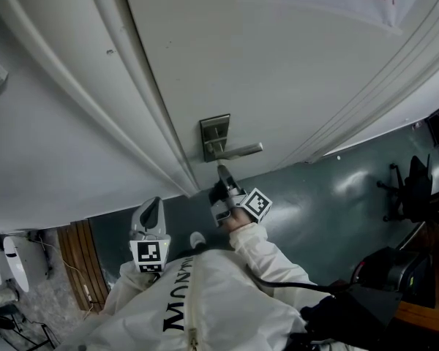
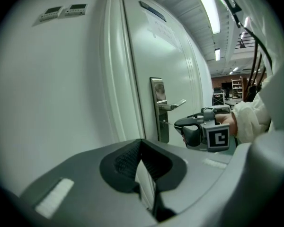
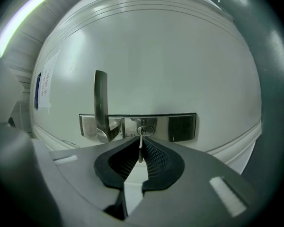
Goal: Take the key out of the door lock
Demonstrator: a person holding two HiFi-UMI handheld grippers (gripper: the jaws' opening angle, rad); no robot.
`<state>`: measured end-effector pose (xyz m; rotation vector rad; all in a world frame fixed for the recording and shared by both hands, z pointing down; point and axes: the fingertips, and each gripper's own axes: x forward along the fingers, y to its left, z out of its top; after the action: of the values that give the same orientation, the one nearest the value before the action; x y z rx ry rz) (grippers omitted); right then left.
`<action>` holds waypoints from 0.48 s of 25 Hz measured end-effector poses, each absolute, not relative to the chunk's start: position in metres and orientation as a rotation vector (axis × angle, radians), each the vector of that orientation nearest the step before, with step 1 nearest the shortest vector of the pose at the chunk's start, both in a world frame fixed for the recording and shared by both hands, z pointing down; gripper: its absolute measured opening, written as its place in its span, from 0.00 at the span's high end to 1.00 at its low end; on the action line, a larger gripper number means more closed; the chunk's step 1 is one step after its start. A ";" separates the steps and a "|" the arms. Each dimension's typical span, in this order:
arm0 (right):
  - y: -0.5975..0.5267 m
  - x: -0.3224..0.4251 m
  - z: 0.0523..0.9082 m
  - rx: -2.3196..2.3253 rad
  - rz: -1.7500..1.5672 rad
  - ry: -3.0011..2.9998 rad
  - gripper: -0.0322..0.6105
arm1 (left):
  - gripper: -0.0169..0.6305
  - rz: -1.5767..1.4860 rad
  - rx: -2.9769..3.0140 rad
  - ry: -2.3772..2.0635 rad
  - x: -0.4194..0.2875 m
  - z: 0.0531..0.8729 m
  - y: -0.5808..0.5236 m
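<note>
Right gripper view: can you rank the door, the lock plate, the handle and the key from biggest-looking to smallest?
1. door, fills most of the view
2. lock plate
3. handle, narrower than the plate
4. key, a thin sliver pinched in the right gripper

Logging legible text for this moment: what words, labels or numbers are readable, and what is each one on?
"请勿入", red, cut off at the frame edge: paper sign on the door.
"MON", remaining letters unclear: white jacket.
Sign's print in the left gripper view: too blurred to read.
</note>
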<state>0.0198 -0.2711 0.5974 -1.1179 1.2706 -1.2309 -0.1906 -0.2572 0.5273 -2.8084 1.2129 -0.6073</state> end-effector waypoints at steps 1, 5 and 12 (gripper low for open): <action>-0.270 0.020 0.596 -1.125 -1.225 1.281 0.94 | 0.97 -0.607 -2.806 1.202 -0.189 0.528 -0.256; -0.262 0.024 0.593 -1.213 -1.201 1.353 0.94 | 0.97 -0.591 -2.824 1.192 -0.183 0.527 -0.254; -0.249 0.028 0.577 -1.463 -1.119 1.600 0.94 | 0.97 -0.594 -2.821 1.180 -0.174 0.527 -0.253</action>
<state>0.0276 -0.2490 0.5775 -1.4634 1.6003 -1.1186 -0.1741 -0.2525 0.5268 -2.8213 1.1804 -0.5937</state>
